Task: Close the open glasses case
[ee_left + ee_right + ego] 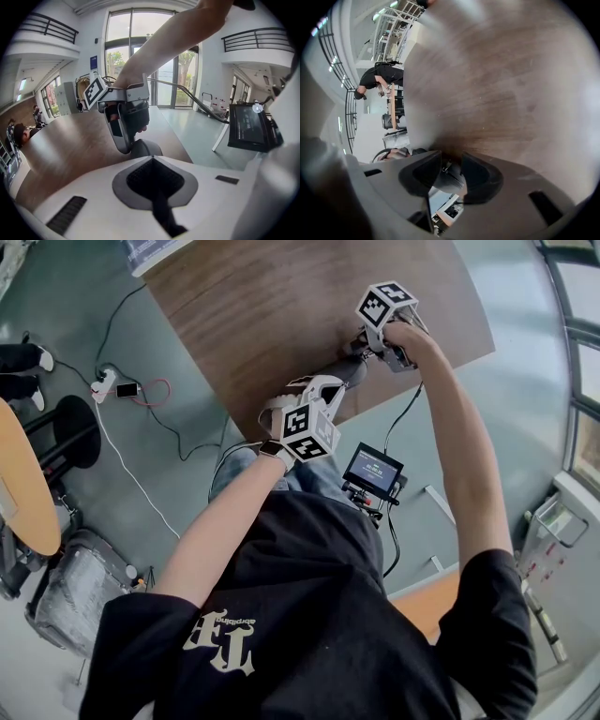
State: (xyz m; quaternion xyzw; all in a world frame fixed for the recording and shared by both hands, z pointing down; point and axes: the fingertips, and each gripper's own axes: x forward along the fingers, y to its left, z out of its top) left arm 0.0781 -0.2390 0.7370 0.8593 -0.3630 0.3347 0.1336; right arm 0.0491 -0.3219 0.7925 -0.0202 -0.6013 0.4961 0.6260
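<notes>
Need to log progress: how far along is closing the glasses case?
Seemingly done: the grey case shows a rounded, closed-looking shell, though mostly hidden. In hand: nothing; the right gripper stands open at the table edge, the left gripper shut, empty. Left: check closure, withdraw.

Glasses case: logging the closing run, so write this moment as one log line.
left gripper: fingers shut, empty | right gripper: fingers open | glasses case: on wooden table between grippers, lid unclear

surface [281,306]: ahead of person | glasses case [354,369]: on surface by near edge, between grippers | left gripper [330,390]: just near-left of case | right gripper [368,346]: just far-right of case | screen [373,471]: below surface edge | power strip [103,385]: floor, left of surface
</notes>
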